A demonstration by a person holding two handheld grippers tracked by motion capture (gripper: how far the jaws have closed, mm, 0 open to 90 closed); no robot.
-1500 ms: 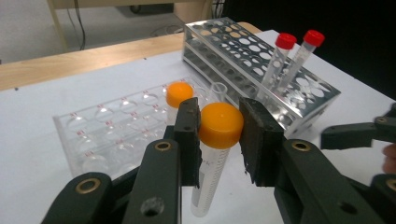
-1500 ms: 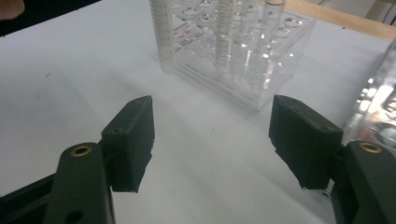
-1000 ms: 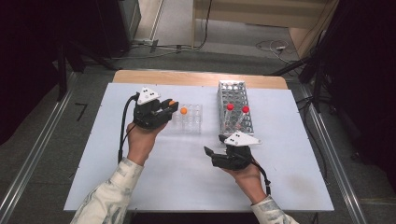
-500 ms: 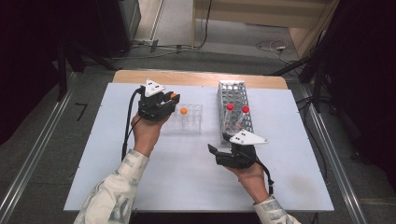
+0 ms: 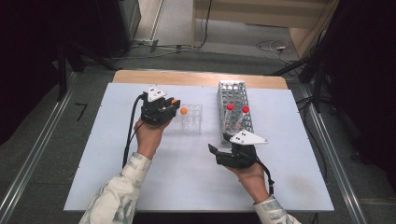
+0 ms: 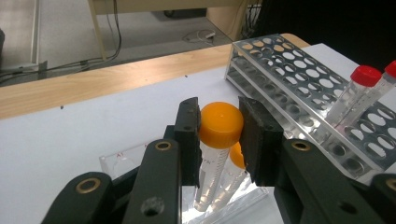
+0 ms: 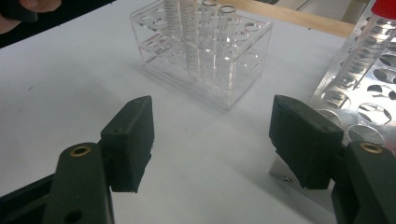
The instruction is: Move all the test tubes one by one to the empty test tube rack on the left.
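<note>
Black jaws of our left tool (image 6: 219, 135) clamp the orange cap of a tube (image 6: 215, 140) standing in the clear rack (image 5: 189, 118). Our right tool (image 7: 212, 140), jaws wide and empty, hovers over the white tabletop (image 5: 187, 177) beside the metal rack (image 5: 235, 105).

**Colours at my two tongs**

Between my left black gripper (image 6: 219, 140), I see an orange-capped clear plastic tube (image 6: 219, 125) above a transparent acrylic rack (image 5: 190, 119). Beyond my right black gripper (image 7: 212, 140), a silvery perforated metal rack (image 5: 235, 105) carries red-capped tubes (image 5: 230, 107) over the white table (image 5: 187, 182). My sleeve (image 5: 116, 196) is mottled pale.
</note>
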